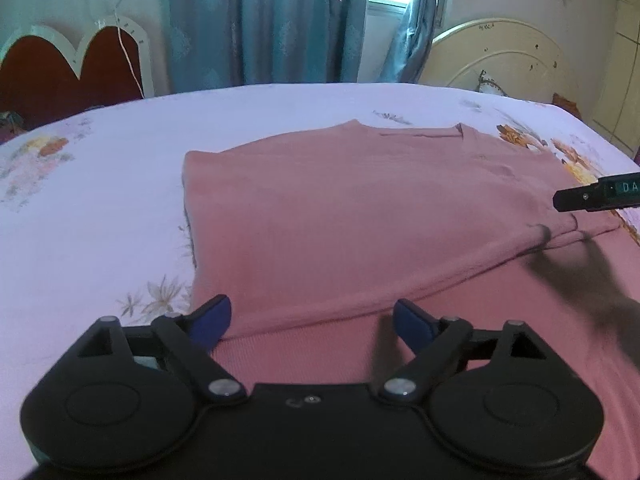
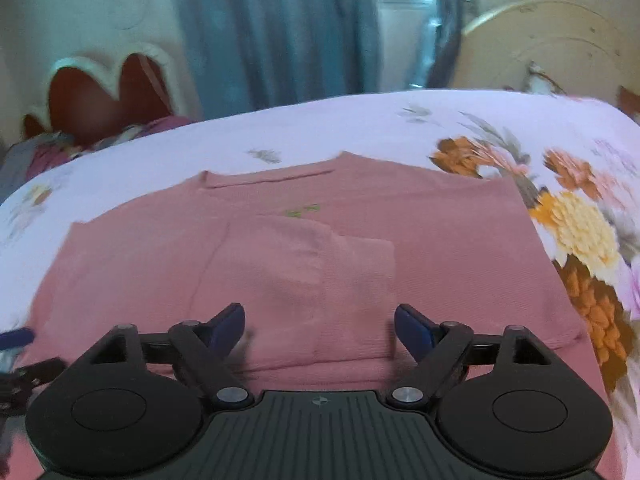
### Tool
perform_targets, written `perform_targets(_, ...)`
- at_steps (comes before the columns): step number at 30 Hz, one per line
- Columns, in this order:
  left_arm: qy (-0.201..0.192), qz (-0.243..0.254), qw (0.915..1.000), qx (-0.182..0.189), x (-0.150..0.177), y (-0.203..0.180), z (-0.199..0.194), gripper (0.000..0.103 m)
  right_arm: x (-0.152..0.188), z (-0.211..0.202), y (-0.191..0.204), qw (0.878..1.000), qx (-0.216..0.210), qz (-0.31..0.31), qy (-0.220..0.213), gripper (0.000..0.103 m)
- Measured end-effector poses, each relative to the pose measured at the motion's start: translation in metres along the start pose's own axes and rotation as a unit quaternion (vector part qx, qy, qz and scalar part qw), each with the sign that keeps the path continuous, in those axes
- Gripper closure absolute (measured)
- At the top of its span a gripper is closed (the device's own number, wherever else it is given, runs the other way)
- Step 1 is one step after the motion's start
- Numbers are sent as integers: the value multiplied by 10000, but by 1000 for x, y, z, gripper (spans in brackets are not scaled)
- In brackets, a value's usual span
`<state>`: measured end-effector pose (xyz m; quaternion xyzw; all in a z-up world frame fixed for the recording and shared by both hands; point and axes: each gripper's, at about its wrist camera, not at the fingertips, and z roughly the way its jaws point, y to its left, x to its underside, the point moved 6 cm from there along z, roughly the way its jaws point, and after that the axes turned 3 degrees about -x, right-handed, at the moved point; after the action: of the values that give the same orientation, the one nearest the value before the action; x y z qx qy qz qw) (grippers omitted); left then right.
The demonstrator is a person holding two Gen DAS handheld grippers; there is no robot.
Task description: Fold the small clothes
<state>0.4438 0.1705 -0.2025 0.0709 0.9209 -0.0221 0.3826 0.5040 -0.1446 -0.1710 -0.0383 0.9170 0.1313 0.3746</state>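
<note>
My left gripper (image 1: pixel 310 318) hangs over the near left part of a pink top (image 1: pixel 360 208) that lies flat on the bed (image 1: pixel 120 152). Its blue pads (image 1: pixel 214 318) stand wide apart with nothing pinched between them; a folded edge of the top runs across just beyond them. At the far right of that view the tip of my right gripper (image 1: pixel 592 196) pokes in above the top's right side, and its shadow falls on the cloth beneath.

From my right wrist, the right gripper (image 2: pixel 319 326) is also spread, pads (image 2: pixel 416 330) clear of the fabric and gripping nothing. The top (image 2: pixel 460 248) fills the middle of the sheet, neckline toward the far side, with a sleeve (image 2: pixel 304 272) folded in across the chest, lying flat just beyond my fingertips. A small green mark (image 2: pixel 301 211) shows below the neckline. The left gripper (image 2: pixel 16 344) shows at the near left edge, blurred.

The sheet has a flower print (image 2: pixel 576 232) to the right of the top. Beyond the bed hang blue curtains (image 1: pixel 260 24), with a cream headboard (image 1: pixel 504 56) far right.
</note>
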Motion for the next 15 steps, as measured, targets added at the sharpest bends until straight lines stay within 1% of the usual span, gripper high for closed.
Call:
perform_targets(1, -27, -25, 10000, -67, 2, -1, -5, 7, 0, -4, 0, 10000, 3, -58, 15, 35)
perform_targets(2, -36, -47, 9999, -130, 5, -2, -10, 6, 1, -9, -2, 10000, 25, -59, -17, 41)
perform_targets(4, -48, -33, 9997, -247, 10, -5, -20, 5, 2, -23, -13, 9998, -7, 128, -136, 42)
perform_targets(8, 55, -60, 9991, -427, 27, -13, -44, 5, 16, -55, -44, 9990, -75, 395, -198, 43)
perform_targets(9, 64, -88, 9990, -438, 32, -14, -52, 7, 21, -65, -51, 9989, -76, 417, -199, 43)
perform_targets(10, 86, -103, 9990, -435, 38, -17, -59, 12, 29, -78, -62, 9987, -81, 457, -195, 43)
perform_targets(11, 106, -102, 9989, -450, 46, -19, -67, 15, 35, -89, -70, 9986, -74, 484, -200, 43)
perform_targets(12, 115, -101, 9986, -513, 52, -21, -74, 21, 43, -102, -82, 9984, -61, 535, -197, 52)
perform_targets(13, 118, -108, 9982, -582, 59, -23, -82, 26, 50, -113, -91, 9981, -58, 588, -193, 57)
perform_targets(14, 125, -138, 9979, -622, 66, -24, -89, 26, 59, -124, -101, 9975, -72, 679, -167, 60)
perform_targets(15, 145, -187, 9977, -638, 73, -24, -96, 29, 68, -134, -112, 9967, -87, 791, -149, 60)
